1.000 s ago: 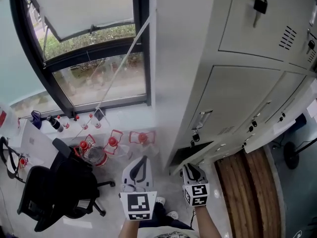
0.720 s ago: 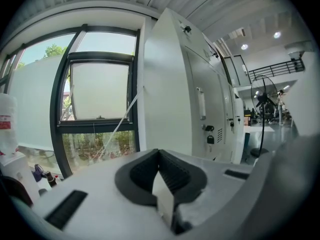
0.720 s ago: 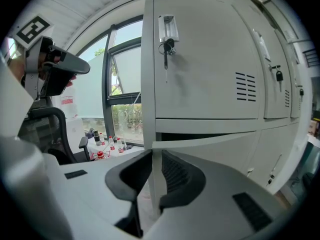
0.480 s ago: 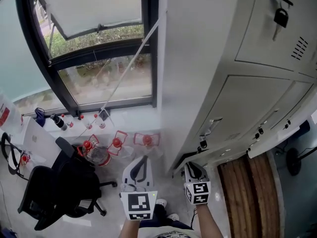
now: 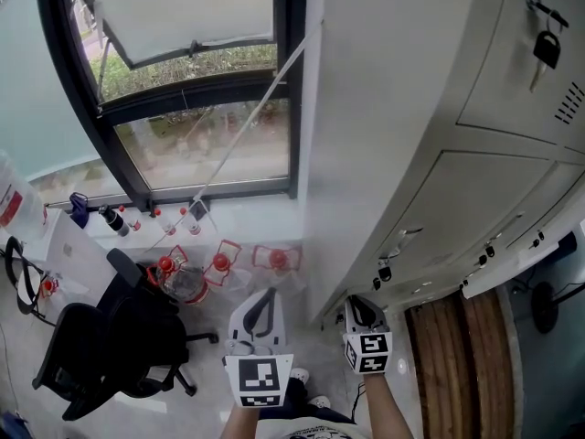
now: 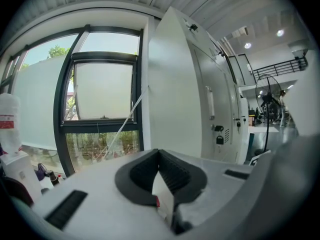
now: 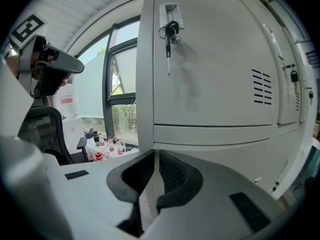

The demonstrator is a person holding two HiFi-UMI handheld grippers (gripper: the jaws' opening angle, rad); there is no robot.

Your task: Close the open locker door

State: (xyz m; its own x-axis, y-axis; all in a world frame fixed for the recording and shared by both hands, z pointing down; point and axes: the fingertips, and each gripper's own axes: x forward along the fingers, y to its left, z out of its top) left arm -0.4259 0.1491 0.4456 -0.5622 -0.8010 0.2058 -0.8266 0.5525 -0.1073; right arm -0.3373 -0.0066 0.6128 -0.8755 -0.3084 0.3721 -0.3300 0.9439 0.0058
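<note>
Grey-white sheet metal fills most of the head view. The locker bank (image 5: 393, 108) runs down the right side, and the locker door (image 7: 215, 156) we care about is the one right under the door with the key (image 7: 168, 30) dangling from its lock. It's straight ahead of the right gripper (image 7: 155, 156) and pretty close. In the right gripper view it looks flat with the cabinet front, though we honestly can't tell if it's latched. That gripper's jaws have just been closing and are down to a thin slit, with nothing between them, just the locker's corner edge showing through. Our left gripper (image 6: 159, 174) is off to the side of the cabinet, aimed past its blank flank toward the window (image 6: 100, 94). Its jaw tips are together and it isn't holding anything. Lower down in the head view we've got a black office chair (image 5: 110, 346) at left and a bunch of red-capped bottles (image 5: 219, 265) under the window. A small padlock (image 5: 384, 272) hangs on the locker front just above the right gripper, and there's a strip of wood flooring (image 5: 448, 355) at the cabinet's foot.
</note>
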